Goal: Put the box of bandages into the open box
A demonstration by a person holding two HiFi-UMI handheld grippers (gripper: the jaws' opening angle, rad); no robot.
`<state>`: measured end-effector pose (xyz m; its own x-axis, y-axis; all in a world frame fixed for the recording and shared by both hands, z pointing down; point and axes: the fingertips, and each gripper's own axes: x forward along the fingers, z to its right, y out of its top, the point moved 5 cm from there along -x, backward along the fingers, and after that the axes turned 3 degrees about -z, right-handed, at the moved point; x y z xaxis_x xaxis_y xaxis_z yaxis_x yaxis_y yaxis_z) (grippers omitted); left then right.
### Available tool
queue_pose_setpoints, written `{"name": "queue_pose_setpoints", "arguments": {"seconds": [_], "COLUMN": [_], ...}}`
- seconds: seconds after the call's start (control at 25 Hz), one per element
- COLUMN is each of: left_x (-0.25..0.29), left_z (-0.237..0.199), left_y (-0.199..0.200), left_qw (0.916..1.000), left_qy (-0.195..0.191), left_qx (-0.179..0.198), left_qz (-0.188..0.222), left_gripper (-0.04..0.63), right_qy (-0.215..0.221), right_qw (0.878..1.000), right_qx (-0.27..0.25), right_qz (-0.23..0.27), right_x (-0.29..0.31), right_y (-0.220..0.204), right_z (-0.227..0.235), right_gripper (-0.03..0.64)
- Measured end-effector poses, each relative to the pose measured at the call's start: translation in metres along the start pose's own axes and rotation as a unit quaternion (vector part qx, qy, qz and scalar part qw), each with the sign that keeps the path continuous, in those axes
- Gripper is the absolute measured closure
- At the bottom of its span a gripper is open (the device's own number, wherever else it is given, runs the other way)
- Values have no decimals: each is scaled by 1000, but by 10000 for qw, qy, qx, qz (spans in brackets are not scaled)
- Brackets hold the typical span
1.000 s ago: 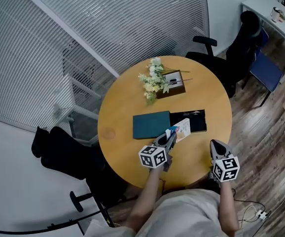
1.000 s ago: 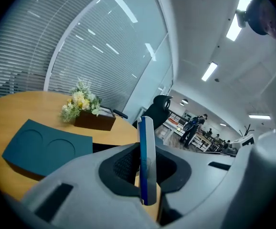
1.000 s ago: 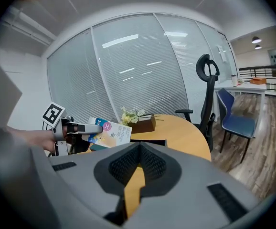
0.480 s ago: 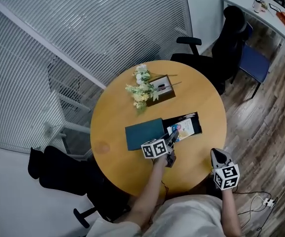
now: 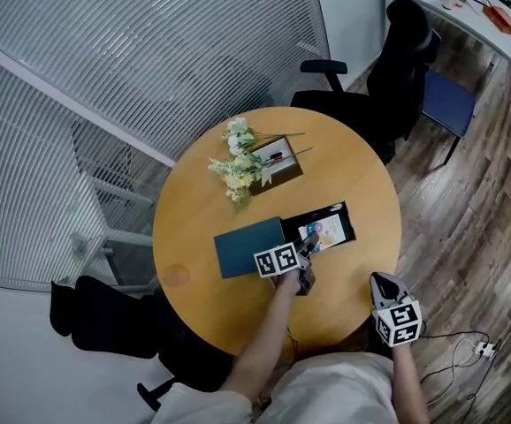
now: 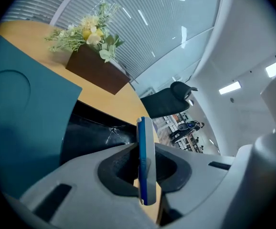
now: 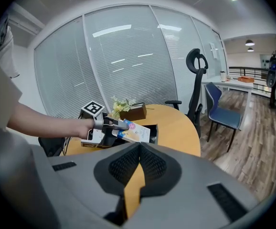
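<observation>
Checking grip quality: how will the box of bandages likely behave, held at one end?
The box of bandages looks thin and flat, probably light card; it juts unsagging from the left claw, so likely stiff. Pinched at one end, it could pivot.

Head cam high above; L tool, R tool cams share table.

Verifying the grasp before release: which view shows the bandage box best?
Right gripper view: the bandage box shows its printed face, side-on, held by the left claw above the open box. Left gripper view shows only its thin edge; head view shows it small, from above.
</observation>
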<state>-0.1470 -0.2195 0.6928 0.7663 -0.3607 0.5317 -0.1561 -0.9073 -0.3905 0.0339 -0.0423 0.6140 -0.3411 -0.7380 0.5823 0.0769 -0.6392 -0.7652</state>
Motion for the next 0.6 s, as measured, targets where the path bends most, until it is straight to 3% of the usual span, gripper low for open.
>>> {"name": "queue_pose_setpoints", "arguments": {"seconds": [0.08,0.28,0.36,0.48,0.6], "left_x": [0,-2,4,18,24], "left_z": [0,14,19,13,11], "left_y": [1,22,35,27,16], "left_qw": [9999,9930,9958,9984,9971], "left_qy": [110,628,500,331,362], "left_qx": [72,869,652,-25,-122], "left_qz": [-82,-489,-399,-467,-658], "left_gripper": [568,568,568,568,566], "right_qy": [40,233,308,403,413], "right_qw": [10000,9994,9989,9984,9986], "right_qx": [1,-130,-182,-143,-133], "right_qz": [-47,-230,-287,-359,-294], "right_x": [1,4,9,10,9], "right_y": [1,-4,-5,-6,3], "right_z": [2,9,15,17,18], "right_gripper": [620,620,620,620,620]}}
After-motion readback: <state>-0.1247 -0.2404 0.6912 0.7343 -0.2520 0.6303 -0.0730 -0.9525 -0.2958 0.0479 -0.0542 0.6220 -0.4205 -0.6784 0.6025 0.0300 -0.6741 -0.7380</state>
